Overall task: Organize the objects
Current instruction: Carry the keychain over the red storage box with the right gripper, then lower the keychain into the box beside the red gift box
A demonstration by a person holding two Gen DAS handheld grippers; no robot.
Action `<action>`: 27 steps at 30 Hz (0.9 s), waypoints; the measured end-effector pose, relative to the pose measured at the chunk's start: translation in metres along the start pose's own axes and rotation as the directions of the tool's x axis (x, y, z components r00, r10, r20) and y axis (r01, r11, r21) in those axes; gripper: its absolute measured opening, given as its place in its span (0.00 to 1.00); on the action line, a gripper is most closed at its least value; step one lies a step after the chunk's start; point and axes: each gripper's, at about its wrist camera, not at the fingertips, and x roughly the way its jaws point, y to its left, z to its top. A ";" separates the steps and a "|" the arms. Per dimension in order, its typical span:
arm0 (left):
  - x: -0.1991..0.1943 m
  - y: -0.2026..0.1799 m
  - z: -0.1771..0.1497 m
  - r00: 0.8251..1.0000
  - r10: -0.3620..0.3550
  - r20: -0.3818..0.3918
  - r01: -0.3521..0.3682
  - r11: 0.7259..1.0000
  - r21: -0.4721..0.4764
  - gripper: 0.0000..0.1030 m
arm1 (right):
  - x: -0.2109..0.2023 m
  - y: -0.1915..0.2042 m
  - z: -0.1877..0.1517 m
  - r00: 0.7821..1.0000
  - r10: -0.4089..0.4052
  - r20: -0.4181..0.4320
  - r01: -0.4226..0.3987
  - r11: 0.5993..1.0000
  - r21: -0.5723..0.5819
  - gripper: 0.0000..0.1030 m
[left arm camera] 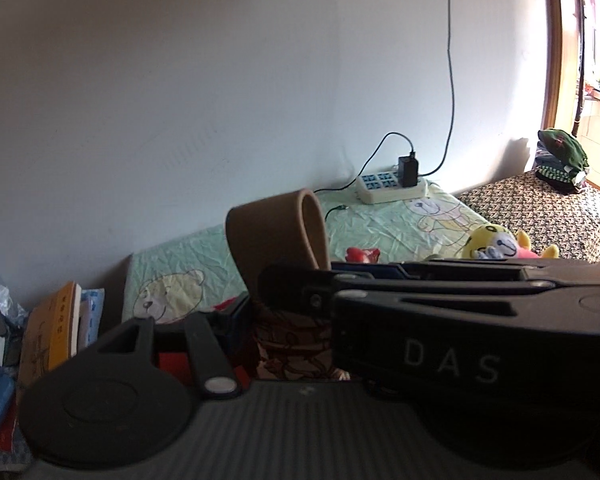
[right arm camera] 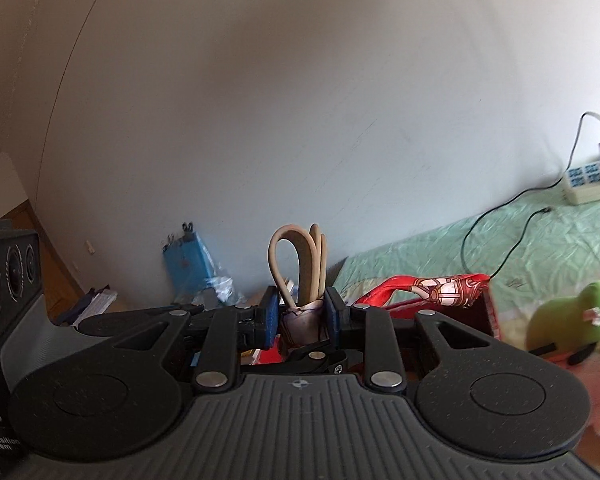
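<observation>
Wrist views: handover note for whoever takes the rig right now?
Right gripper: shut on the bunched neck of the red bag, with the tan handles sticking up between the pads.
Left gripper: at the same bag, but the right gripper crosses in front, so I cannot tell its grip.
Things: yellow plush and red toy lie on the bed; green plush sits beside the bag.
Done: bag held up by its top.
Left: probably open the bag and load the toys; its contents are not visible.
</observation>
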 end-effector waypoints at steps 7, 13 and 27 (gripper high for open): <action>0.026 0.044 -0.022 0.993 0.038 -0.110 -0.047 0.995 -0.086 0.50 | 0.054 0.006 -0.013 0.988 0.043 -0.147 -0.038 0.999 0.032 0.26; 0.049 0.072 -0.039 0.979 0.053 -0.195 -0.082 0.986 -0.144 0.50 | 0.094 0.007 -0.023 0.961 0.073 -0.266 -0.060 0.997 0.058 0.26; 0.083 0.091 -0.066 0.942 0.043 -0.334 -0.109 0.977 -0.183 0.50 | 0.131 -0.016 -0.047 0.901 0.126 -0.415 -0.039 0.977 0.211 0.26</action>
